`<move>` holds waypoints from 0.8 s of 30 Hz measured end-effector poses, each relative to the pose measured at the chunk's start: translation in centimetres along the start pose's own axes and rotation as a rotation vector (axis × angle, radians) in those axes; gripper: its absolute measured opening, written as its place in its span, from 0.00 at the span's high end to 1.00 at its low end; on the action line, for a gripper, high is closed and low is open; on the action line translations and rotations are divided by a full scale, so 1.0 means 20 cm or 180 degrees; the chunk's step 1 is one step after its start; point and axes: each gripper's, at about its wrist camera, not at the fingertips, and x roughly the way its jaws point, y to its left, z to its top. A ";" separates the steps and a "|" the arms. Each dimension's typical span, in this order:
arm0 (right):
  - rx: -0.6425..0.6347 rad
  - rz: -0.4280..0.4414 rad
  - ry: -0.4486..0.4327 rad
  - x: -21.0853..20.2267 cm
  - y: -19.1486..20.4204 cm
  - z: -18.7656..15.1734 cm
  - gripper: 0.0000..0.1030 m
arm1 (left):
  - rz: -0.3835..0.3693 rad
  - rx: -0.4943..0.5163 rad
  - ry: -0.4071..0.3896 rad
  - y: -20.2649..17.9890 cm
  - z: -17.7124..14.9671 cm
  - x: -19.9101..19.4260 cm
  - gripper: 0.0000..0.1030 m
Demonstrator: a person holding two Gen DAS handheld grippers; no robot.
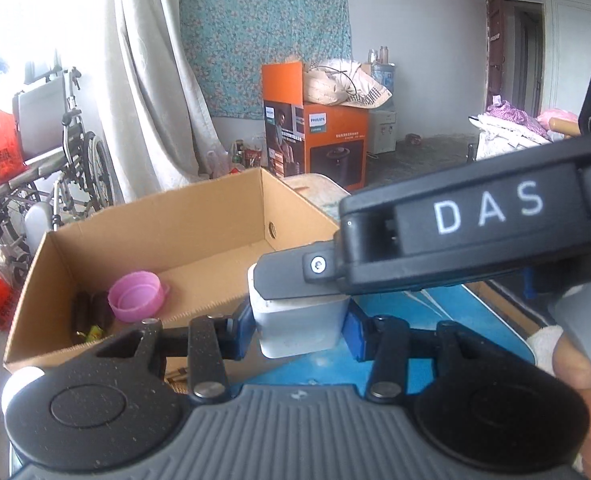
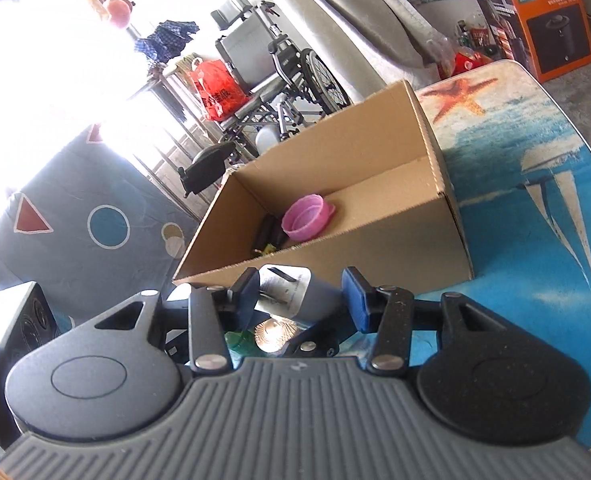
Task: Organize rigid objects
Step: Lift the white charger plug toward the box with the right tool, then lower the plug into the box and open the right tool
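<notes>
Gripping white block [image 1: 301, 326], left claw [image 1: 301, 322]

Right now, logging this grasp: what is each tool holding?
Left tool: shut on the white container.
Right tool: shut on the same white container.

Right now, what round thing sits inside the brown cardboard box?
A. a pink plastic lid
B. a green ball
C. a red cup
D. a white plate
A: a round pink plastic lid lies inside the open brown cardboard box, beside some dark items.
</notes>
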 end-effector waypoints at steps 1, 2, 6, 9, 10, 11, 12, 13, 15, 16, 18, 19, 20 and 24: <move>-0.0052 0.0041 -0.0026 0.00 0.03 0.04 0.56 | 0.0013 -0.0012 -0.0027 0.02 0.04 -0.01 0.55; -0.0089 0.0068 -0.0035 0.00 0.05 0.08 0.56 | 0.0031 -0.0032 -0.0045 0.04 0.08 -0.01 0.55; -0.0145 0.0191 0.0083 0.12 0.09 0.27 0.55 | 0.0009 -0.0091 0.0084 0.15 0.22 0.06 0.56; -0.0064 0.0231 0.0335 0.29 0.08 0.40 0.55 | -0.0107 -0.0207 0.0290 0.24 0.28 0.16 0.57; -0.0048 0.0210 0.0422 0.36 0.08 0.44 0.55 | -0.0103 -0.0244 0.0352 0.26 0.29 0.20 0.57; -0.0013 0.0187 0.0488 0.42 0.06 0.46 0.56 | -0.0105 -0.0287 0.0403 0.29 0.29 0.23 0.57; 0.0019 0.0174 0.0553 0.47 0.05 0.49 0.56 | -0.0101 -0.0347 0.0476 0.32 0.30 0.27 0.57; 0.0056 0.0172 0.0615 0.51 0.03 0.51 0.56 | -0.0099 -0.0392 0.0524 0.34 0.30 0.30 0.57; 0.0163 0.0187 0.0740 0.63 0.00 0.56 0.57 | -0.0137 -0.0546 0.0644 0.43 0.31 0.39 0.57; 0.0212 0.0188 0.0794 0.68 -0.03 0.58 0.57 | -0.0135 -0.0602 0.0698 0.46 0.31 0.42 0.57; 0.0276 0.0185 0.0871 0.76 -0.06 0.62 0.57 | -0.0087 -0.0646 0.0786 0.50 0.33 0.50 0.57; 0.0304 0.0179 0.0899 0.80 -0.07 0.62 0.57 | -0.0065 -0.0656 0.0808 0.52 0.34 0.53 0.57; 0.0303 0.0154 0.0909 0.83 -0.08 0.64 0.56 | -0.0022 -0.0664 0.0838 0.53 0.35 0.57 0.57; 0.0270 0.0061 0.0893 0.92 -0.11 0.71 0.55 | 0.0123 -0.0712 0.0903 0.59 0.39 0.70 0.57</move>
